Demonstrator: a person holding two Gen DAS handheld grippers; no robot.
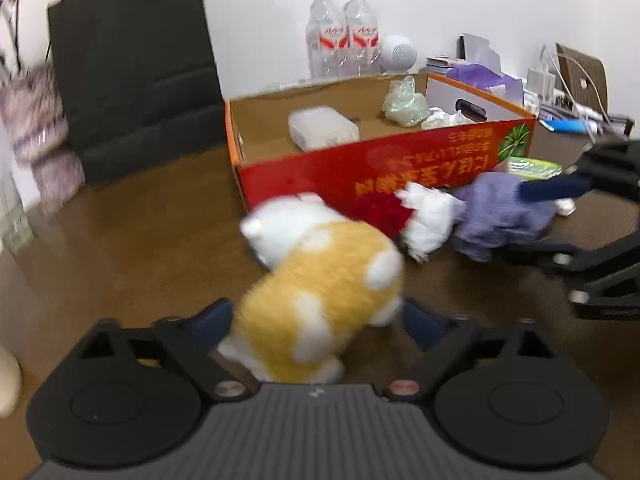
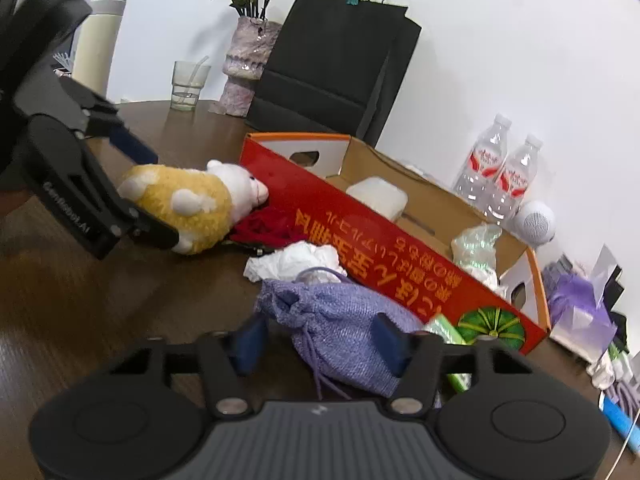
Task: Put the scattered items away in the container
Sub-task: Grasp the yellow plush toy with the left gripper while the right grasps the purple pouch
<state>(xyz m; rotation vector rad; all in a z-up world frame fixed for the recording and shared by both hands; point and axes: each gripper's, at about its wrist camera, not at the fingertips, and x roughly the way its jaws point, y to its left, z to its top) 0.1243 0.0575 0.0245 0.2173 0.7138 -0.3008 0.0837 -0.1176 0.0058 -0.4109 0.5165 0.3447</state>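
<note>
A yellow and white plush toy [image 1: 320, 280] [image 2: 188, 200] lies on the brown table in front of the red cardboard box [image 1: 360, 168] [image 2: 360, 240]. My left gripper [image 1: 316, 312] [image 2: 156, 196] is shut on the plush, one pad against each side. Further right, my right gripper [image 2: 320, 340] [image 1: 508, 222] is shut on a purple drawstring pouch [image 2: 344, 320] [image 1: 504, 216]. Between the two toys sit a crumpled white tissue [image 2: 296, 260] [image 1: 428, 216] and a red cloth [image 2: 268, 228]. A green packet [image 2: 444, 328] lies by the box corner. The box holds a white pack [image 1: 324, 128] and a clear bag [image 1: 404, 100].
A black paper bag [image 2: 332, 56] stands behind the box, with a vase of flowers [image 2: 248, 52] and a glass [image 2: 188, 84] to its left. Two water bottles [image 1: 344, 36], a white round speaker [image 1: 398, 54] and a purple tissue box [image 2: 576, 304] line the wall.
</note>
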